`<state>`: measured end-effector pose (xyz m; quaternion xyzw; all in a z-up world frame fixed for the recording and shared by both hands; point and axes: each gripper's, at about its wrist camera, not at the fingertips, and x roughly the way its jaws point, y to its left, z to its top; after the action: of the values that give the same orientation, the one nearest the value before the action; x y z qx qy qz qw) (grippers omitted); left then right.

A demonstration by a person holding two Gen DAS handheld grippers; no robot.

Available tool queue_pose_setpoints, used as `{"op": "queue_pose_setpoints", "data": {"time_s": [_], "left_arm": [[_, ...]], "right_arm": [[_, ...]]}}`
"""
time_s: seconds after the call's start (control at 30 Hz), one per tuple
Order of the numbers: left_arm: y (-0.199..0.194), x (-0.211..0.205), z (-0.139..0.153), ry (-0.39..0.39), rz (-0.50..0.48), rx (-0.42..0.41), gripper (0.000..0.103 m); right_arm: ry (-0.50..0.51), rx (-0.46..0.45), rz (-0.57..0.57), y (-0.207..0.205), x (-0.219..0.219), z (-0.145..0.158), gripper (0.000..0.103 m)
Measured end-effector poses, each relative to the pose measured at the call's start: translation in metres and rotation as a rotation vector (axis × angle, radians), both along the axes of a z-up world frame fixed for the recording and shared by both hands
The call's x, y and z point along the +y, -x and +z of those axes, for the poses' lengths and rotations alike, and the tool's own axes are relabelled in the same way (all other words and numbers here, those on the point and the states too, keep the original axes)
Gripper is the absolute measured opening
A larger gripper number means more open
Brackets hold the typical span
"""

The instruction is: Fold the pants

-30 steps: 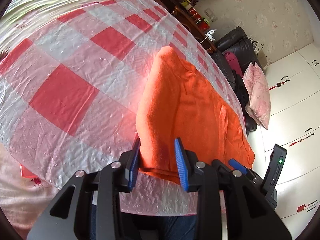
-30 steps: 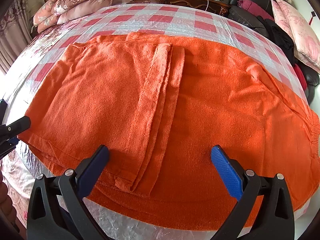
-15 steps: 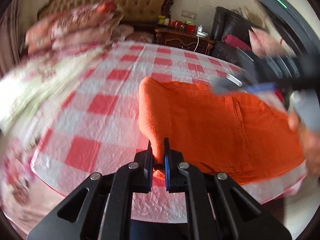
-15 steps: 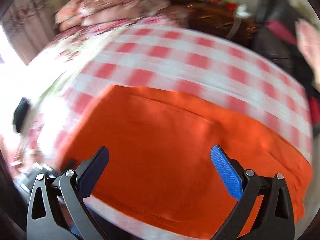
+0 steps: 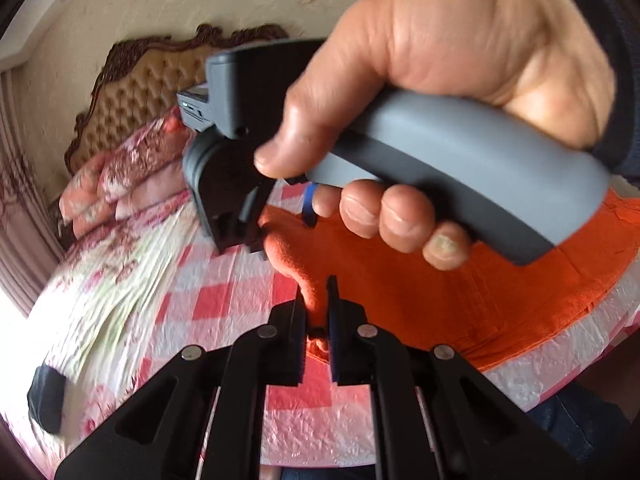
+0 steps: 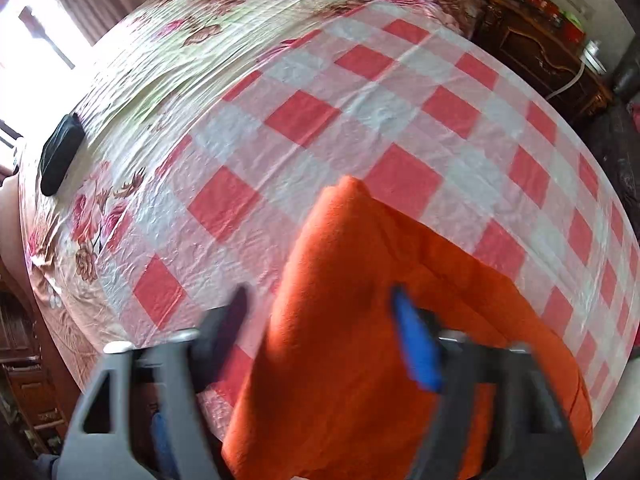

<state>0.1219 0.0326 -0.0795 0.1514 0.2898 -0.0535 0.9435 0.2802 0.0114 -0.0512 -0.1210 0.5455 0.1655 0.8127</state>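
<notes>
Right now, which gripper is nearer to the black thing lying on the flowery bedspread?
Left. The left gripper, shut on the orange pants, sits nearer the black object; the closing right gripper is farther off.

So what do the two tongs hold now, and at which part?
Left tongs pinch a raised edge fold of the orange pants. Right tongs are closing around another fold.

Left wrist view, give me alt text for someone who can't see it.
The left gripper is shut on a fold of orange pants over a red-checked sheet. A hand gripping the right gripper's grey handle fills the top.
</notes>
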Motion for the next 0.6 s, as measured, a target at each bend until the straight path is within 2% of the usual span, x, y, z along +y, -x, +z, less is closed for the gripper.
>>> {"op": "queue_pose_setpoints", "data": {"time_s": [0.1,0.23,0.37,0.47,0.6], "left_arm": [[0.004,-0.025,0.015,-0.022,-0.063,-0.053,0.008],[0.012,-0.075,0.029,-0.07,-0.171,-0.118,0.008],[0.025,-0.141,0.029,-0.114,-0.294,-0.155,0.008],[0.036,-0.19,0.011,-0.169,-0.378,-0.178,0.008],[0.048,-0.239,-0.032,-0.26,-0.44,-0.189,0.008]], "right_arm": [[-0.102,-0.007,-0.06,0.003,-0.043,0.018,0.031],[-0.218,-0.055,-0.161,0.023,-0.117,0.047,0.03],[-0.278,-0.106,-0.28,0.048,-0.2,0.059,0.028],[-0.305,-0.108,-0.363,0.066,-0.258,0.044,0.025],[-0.367,-0.062,-0.439,0.081,-0.316,-0.004,0.024]]}}
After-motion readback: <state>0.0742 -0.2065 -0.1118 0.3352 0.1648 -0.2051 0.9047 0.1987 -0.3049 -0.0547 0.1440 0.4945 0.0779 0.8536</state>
